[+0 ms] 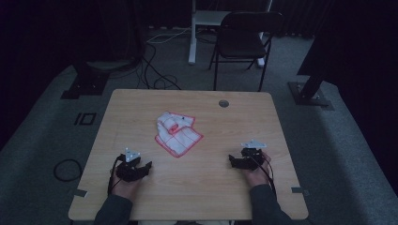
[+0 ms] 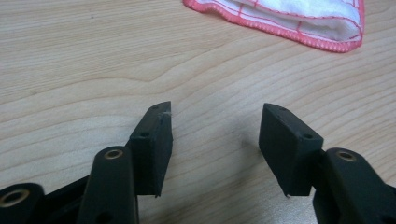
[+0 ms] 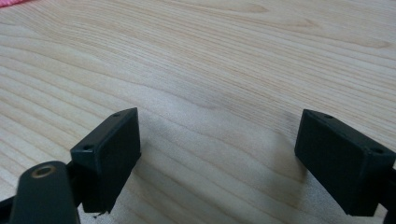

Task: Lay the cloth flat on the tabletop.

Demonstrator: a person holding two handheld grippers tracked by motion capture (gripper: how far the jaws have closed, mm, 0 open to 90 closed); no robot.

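Resting apart on the table (image 1: 141, 101), each hand-held gripper, left (image 2: 215, 128) and right (image 3: 219, 140), gapes beside the cloth (image 1: 178, 133).

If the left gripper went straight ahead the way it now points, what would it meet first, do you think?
Probably the cloth. The left gripper has open, empty jaws over bare table, and the red-edged cloth lies ahead, slightly right of the jaw line, so it might only clip its near edge.

The wooden table (image 1: 197, 183) has a pale, grained top with a small round grommet (image 1: 224, 103) near its far edge. A white cloth (image 1: 178, 132) with red edging and red lines lies crumpled near the middle, its far part bunched up over the flatter near part.
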